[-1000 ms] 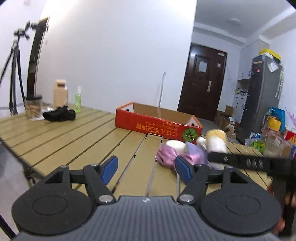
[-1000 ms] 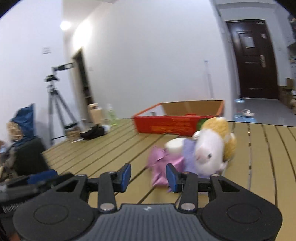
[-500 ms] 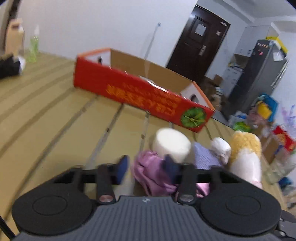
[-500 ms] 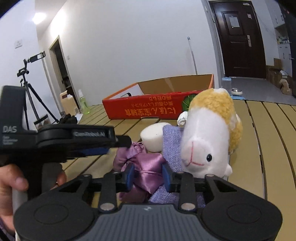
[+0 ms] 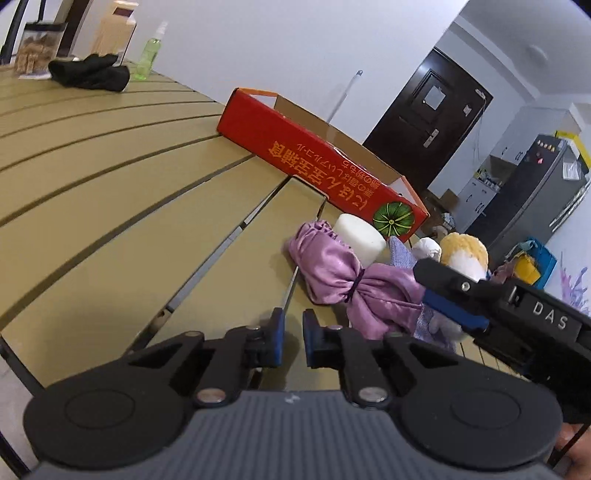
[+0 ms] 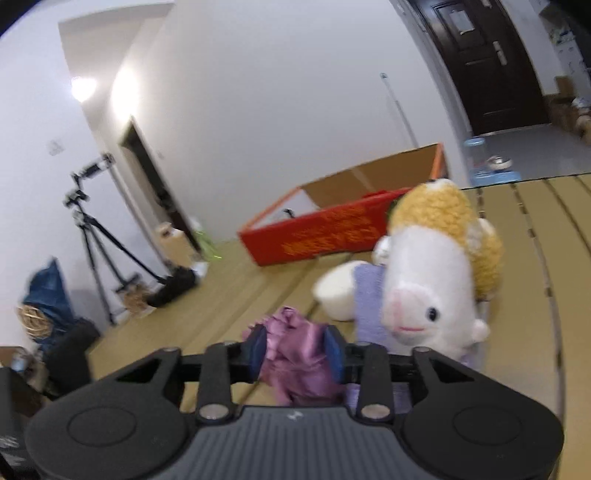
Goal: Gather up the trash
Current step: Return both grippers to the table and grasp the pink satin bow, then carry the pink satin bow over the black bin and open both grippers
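Observation:
A crumpled purple satin cloth [image 5: 343, 280] lies on the slatted wooden table [image 5: 110, 192], tied round the middle. My right gripper [image 6: 297, 349] is shut on the purple cloth [image 6: 299, 362]; it shows at the right of the left wrist view [image 5: 454, 306]. My left gripper [image 5: 292, 339] is nearly shut and empty, just left of the cloth. A white foam cylinder [image 5: 360, 238], a lilac knit cloth [image 6: 369, 295] and a white-and-yellow plush sheep [image 6: 436, 273] lie behind it. A red open cardboard box [image 5: 317, 162] stands farther back.
A black cloth [image 5: 88, 72], a green spray bottle [image 5: 149, 51], a carton [image 5: 114, 27] and a jar [image 5: 35, 48] sit at the table's far left. A tripod [image 6: 96, 236] stands beyond the table. A fridge [image 5: 532, 192] and a dark door [image 5: 428, 122] are behind.
My right gripper has closed on the purple cloth. My left gripper has closed from wide open and drawn back to the left of the cloth.

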Demonstrator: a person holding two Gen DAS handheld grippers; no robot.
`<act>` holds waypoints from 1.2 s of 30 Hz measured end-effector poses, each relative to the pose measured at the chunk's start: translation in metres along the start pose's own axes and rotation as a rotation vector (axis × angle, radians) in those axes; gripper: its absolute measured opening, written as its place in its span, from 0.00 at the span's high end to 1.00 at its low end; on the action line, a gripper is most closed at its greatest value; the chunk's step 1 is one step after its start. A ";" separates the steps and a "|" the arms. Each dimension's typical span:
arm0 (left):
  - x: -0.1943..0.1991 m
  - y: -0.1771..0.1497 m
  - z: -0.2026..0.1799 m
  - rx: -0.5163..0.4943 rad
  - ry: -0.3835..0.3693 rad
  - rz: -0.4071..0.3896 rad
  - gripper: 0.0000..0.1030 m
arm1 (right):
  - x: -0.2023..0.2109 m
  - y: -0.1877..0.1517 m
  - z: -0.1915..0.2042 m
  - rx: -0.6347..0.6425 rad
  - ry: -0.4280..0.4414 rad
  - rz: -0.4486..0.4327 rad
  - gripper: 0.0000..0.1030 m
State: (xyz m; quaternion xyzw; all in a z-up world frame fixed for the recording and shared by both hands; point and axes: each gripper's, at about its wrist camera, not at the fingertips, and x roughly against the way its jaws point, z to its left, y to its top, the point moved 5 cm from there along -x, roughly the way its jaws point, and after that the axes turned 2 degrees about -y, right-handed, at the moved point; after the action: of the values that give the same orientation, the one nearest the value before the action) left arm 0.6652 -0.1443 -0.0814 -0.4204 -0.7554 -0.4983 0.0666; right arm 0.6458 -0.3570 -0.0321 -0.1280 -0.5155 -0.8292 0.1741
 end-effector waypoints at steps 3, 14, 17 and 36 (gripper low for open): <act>0.009 0.009 -0.010 -0.046 -0.005 -0.031 0.86 | -0.009 -0.004 -0.002 0.042 -0.081 0.028 0.65; -0.049 0.068 -0.034 -0.208 0.045 0.023 0.81 | -0.021 -0.019 0.020 0.223 -0.081 0.133 0.88; -0.036 0.052 -0.027 -0.195 0.002 0.014 0.85 | -0.015 -0.017 0.011 0.187 -0.088 0.117 0.88; 0.101 0.002 0.012 -0.041 0.041 -0.114 0.90 | 0.031 -0.047 0.075 0.238 0.102 0.151 0.92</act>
State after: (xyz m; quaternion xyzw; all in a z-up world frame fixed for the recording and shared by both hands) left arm 0.6061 -0.0766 -0.0331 -0.3677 -0.7662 -0.5251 0.0450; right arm 0.6003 -0.2751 -0.0257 -0.1023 -0.5894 -0.7523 0.2758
